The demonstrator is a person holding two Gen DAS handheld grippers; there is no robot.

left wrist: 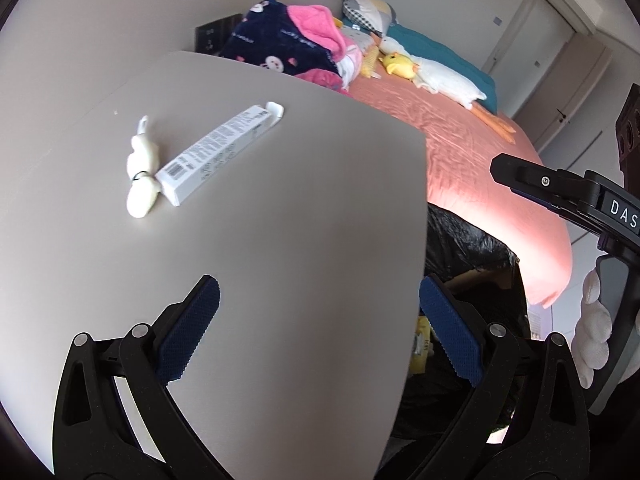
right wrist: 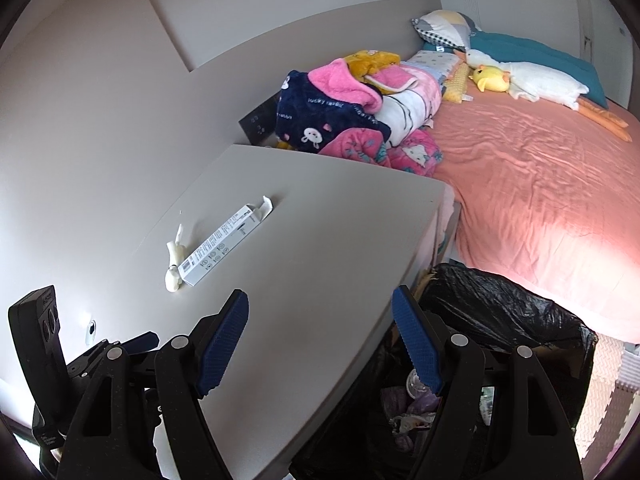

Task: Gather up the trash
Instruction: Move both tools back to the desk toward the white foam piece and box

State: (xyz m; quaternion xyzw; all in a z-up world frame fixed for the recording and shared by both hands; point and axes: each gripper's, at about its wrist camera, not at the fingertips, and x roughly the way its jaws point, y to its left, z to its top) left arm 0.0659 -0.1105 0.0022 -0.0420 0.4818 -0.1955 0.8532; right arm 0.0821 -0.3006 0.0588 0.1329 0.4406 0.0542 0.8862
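I have both tools poised over the near edge of the pale grey table top point(right wrist: 320, 240), and neither carries anything; the left gripper point(left wrist: 320, 332) stands wide with its blue pads apart over bare surface, and the right gripper point(right wrist: 320, 344) is likewise spread, empty, one finger over the table and the other over the bin; the trash I am after lies toward the far left of the table: a long white cardboard box point(right wrist: 224, 240) with printed text and an open end flap, and, touching its left side, a crumpled white wrapper point(right wrist: 174, 264) twisted into a small bundle; the black-lined waste bin point(right wrist: 500, 320) sits on the floor at the table's right corner, between table and the pink-sheeted bed point(right wrist: 540, 184), with scraps already inside, which I judge is why it is parked so close; a short carry off the edge; open jaws suit reaching for the box next.
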